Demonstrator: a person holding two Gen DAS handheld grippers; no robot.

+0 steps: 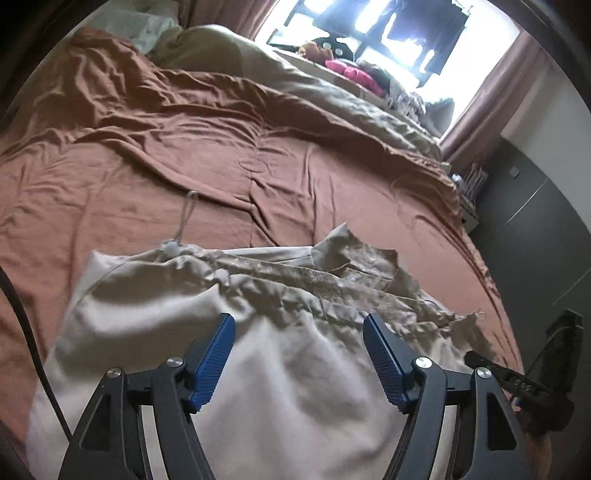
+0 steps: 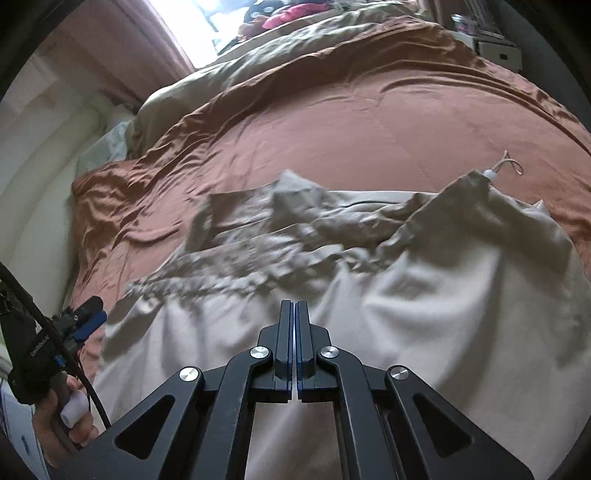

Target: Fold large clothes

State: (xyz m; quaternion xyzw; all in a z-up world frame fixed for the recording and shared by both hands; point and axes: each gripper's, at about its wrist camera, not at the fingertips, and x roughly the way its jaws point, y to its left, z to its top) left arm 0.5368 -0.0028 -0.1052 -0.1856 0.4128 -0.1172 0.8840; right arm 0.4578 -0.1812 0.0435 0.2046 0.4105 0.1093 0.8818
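A cream garment [image 1: 258,354] with a lace-trimmed top edge and a thin strap [image 1: 186,218] lies crumpled on the rust-brown bedspread [image 1: 166,166]. My left gripper [image 1: 297,317] hovers over its pale lower part, blue pads wide apart, nothing between them. In the right wrist view the same garment [image 2: 424,295] spreads below my right gripper [image 2: 294,303], whose jaws are pressed together with no cloth visibly caught. Each gripper shows in the other's view: the right gripper [image 1: 474,357] at the bed's right edge, and the left gripper [image 2: 88,315], held by a hand [image 2: 55,417], at the left.
A tan duvet [image 1: 332,99] and pillows [image 1: 155,26] are bunched at the far side of the bed. Behind them a bright window [image 1: 369,33] has pink curtains and clutter on its sill. A dark wardrobe [image 1: 535,229] stands right of the bed. A black cable [image 1: 22,314] hangs at the left.
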